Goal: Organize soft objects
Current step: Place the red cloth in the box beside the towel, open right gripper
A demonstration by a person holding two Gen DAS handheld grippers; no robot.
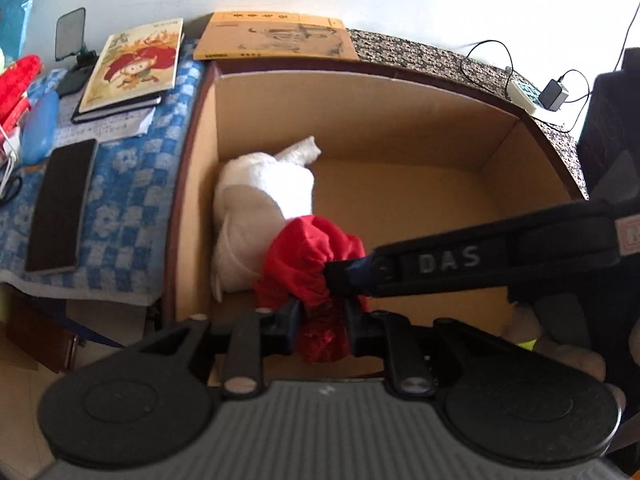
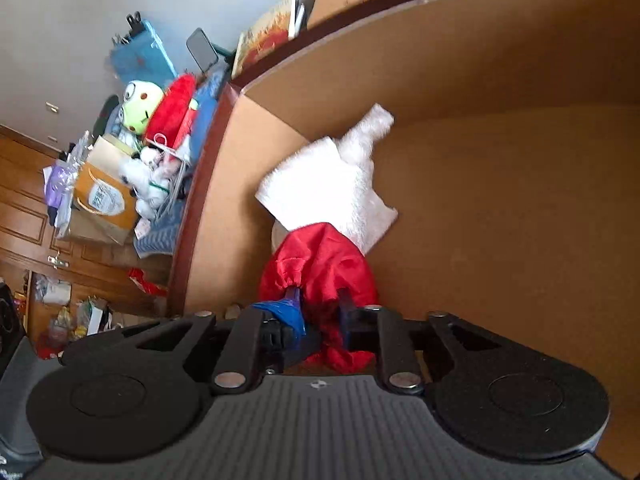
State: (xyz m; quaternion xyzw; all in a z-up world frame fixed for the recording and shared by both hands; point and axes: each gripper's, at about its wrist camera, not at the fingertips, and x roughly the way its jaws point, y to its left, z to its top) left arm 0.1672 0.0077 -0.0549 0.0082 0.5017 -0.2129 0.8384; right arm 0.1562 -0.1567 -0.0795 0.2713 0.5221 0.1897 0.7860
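on the far left of the left wrist view a dark phone (image 1: 60, 208) lies on the blue checked cloth (image 1: 132, 184) covering the worktop, with a picture book (image 1: 136, 68) behind it whose cover lettering is too blurred to read. next comes the cardboard box (image 1: 400, 120), open at the top. a white towel (image 1: 260, 204) sits bunched against its left wall, and the red cloth (image 1: 316, 256) hangs just in front of the towel, low inside the box.

the left gripper (image 1: 322, 320) has its jaws pinching the lower, darker fold of the red cloth. further right, the right gripper (image 1: 348, 276) reaches in across the picture, and its jaws are pressed onto another bunch of the same cloth; its arm carries the letters "das", the only writing that reads clearly. in the right wrist view the right gripper (image 2: 320, 308) shows red fabric gathered between its jaws, and the cloth touches the towel's edge.

the step in hand looks like setting the red cloth down in the box beside the towel. the next move probably calls for lowering it onto the box floor and then spreading both pairs of jaws so that the fabric drops free without dragging the towel. a brown booklet (image 1: 276, 36) behind the box bears print too faint to make out.
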